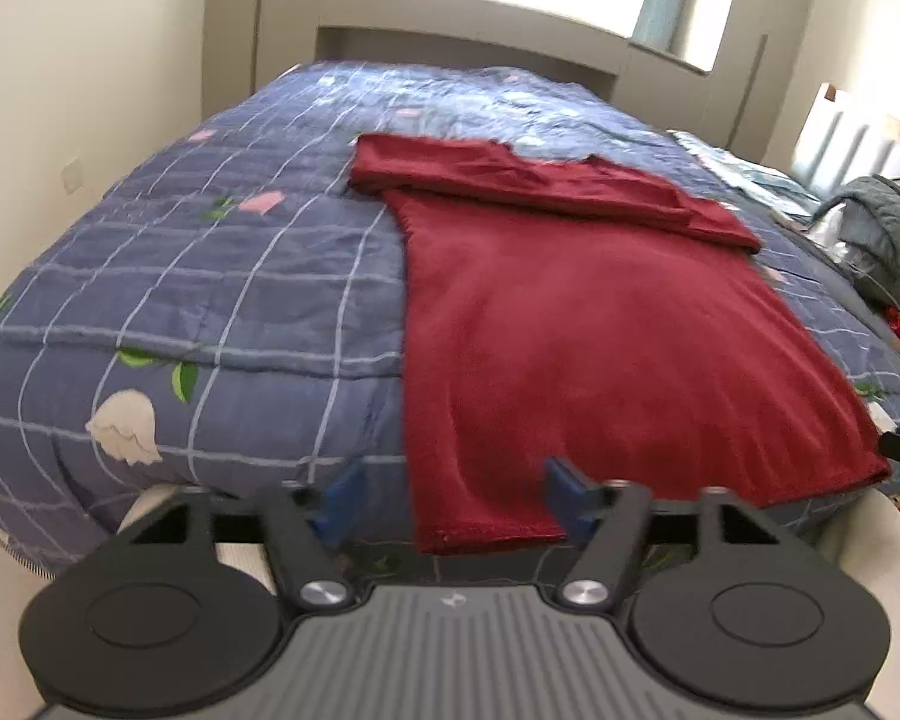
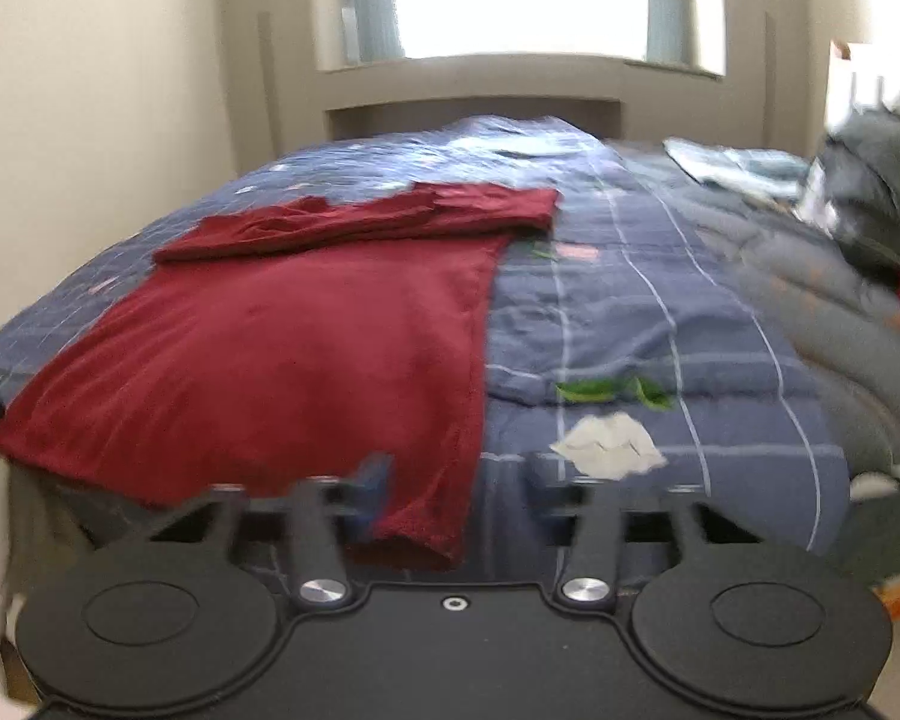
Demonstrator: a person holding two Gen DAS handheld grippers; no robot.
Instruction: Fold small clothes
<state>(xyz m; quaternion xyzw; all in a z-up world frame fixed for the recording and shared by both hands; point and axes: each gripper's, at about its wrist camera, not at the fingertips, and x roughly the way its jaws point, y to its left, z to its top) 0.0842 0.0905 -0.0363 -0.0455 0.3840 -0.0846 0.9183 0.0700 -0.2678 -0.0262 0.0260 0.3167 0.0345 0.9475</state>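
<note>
The dark red shirt (image 1: 600, 324) lies flat on the bed's blue quilt (image 1: 210, 276), sleeves folded across its top, hem corners between each parted, empty tool, left (image 1: 456, 501) and right (image 2: 456, 486), apparently to lift the hem.

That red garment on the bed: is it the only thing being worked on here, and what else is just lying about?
Part of the job:
- red garment, sleeves folded across its top
- left tool, open, at the hem's left corner
- right tool, open, at the right corner

Just lying about:
- blue checked quilt
- grey jacket
- pale folded cloth
</note>
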